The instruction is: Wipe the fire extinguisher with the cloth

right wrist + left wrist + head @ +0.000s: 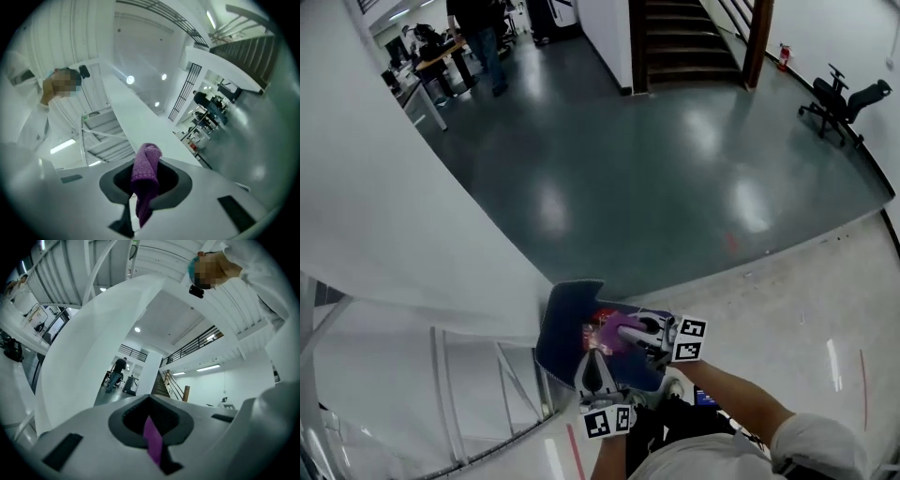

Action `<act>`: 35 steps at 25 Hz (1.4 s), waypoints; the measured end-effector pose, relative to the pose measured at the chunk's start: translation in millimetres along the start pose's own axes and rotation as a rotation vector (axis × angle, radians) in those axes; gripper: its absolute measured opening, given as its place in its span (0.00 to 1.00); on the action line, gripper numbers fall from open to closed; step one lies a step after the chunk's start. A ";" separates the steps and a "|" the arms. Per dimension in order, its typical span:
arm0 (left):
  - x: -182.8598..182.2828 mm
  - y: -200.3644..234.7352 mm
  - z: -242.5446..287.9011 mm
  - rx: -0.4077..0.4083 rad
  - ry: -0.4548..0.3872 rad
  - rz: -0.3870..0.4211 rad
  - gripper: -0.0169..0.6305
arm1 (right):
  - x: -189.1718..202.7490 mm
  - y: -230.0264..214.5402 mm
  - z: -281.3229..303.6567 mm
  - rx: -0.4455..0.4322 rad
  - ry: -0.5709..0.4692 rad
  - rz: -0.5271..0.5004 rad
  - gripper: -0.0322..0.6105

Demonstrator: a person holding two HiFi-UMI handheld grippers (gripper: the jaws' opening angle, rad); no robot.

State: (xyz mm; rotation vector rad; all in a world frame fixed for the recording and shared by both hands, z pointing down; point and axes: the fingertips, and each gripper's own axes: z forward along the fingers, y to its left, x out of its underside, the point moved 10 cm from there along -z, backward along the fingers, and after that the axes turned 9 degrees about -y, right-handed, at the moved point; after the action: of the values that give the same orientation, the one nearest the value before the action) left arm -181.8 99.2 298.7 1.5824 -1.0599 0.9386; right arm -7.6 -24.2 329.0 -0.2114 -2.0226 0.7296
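Currently both grippers sit low and centre in the head view, close in front of the person. The right gripper comes in from the right and its jaws are clamped on the purple cloth. In the right gripper view the cloth is bunched between the closed jaws and sticks up past them. The left gripper points up from below with its jaws pressed together. The left gripper view shows only a thin purple strip pinched in the slot, apparently an edge of the same cloth. The fire extinguisher shows only as a bit of red just above the cloth, mostly hidden, against a dark blue panel; can't tell if cloth and red body touch. Behind is a glossy dark floor, with an office chair far right.
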 end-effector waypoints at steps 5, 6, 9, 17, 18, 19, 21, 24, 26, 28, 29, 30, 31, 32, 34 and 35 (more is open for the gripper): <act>-9.3 -4.8 -4.0 0.011 0.017 0.021 0.04 | -17.1 58.5 0.0 0.171 0.043 -0.248 0.14; -12.5 -5.3 -5.6 0.014 0.031 0.030 0.04 | -18.2 68.1 -0.6 0.193 0.040 -0.282 0.14; -22.6 -9.2 -12.9 0.032 0.080 0.070 0.04 | -19.2 95.8 -5.5 0.255 0.033 -0.391 0.14; -33.1 -24.6 -20.2 0.066 0.103 0.067 0.04 | -28.6 131.0 -26.3 0.321 0.062 -0.491 0.14; -32.2 -25.7 -20.0 0.070 0.106 0.064 0.04 | -26.8 131.7 -30.7 0.331 0.079 -0.490 0.14; -31.8 -26.6 -19.6 0.072 0.108 0.063 0.04 | -25.0 132.1 -35.3 0.337 0.090 -0.484 0.14; -32.5 -28.7 -19.8 0.073 0.108 0.066 0.04 | -23.5 133.9 -43.8 0.339 0.103 -0.469 0.14; -33.9 -29.9 -20.6 0.068 0.109 0.075 0.04 | -25.7 138.1 -50.4 0.321 0.116 -0.469 0.14; -34.9 -30.1 -20.6 0.061 0.110 0.077 0.04 | -28.3 140.8 -52.5 0.312 0.118 -0.477 0.14; -36.3 -30.9 -21.1 0.059 0.106 0.082 0.04 | -30.2 142.8 -54.9 0.302 0.116 -0.479 0.14; -36.8 -31.4 -21.8 0.058 0.105 0.084 0.04 | -30.8 143.5 -56.0 0.294 0.114 -0.477 0.14; -36.9 -31.7 -22.7 0.056 0.106 0.087 0.04 | -31.3 144.3 -57.0 0.286 0.110 -0.474 0.14; -36.4 -31.8 -23.6 0.053 0.111 0.090 0.04 | -31.9 145.1 -57.7 0.276 0.106 -0.472 0.14; -35.5 -31.7 -24.6 0.051 0.120 0.093 0.04 | -32.4 146.1 -58.1 0.267 0.102 -0.470 0.14; -33.2 -30.9 -27.7 0.049 0.140 0.097 0.04 | -32.3 148.3 -58.8 0.257 0.095 -0.468 0.14; -32.3 -30.3 -29.6 0.049 0.148 0.099 0.04 | -31.9 149.4 -59.1 0.255 0.093 -0.466 0.14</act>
State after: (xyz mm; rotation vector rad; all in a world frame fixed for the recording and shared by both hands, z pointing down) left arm -165.9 138.5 266.4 1.4860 -1.0251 1.1381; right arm 38.1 107.2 242.6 0.3580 -1.7753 0.6532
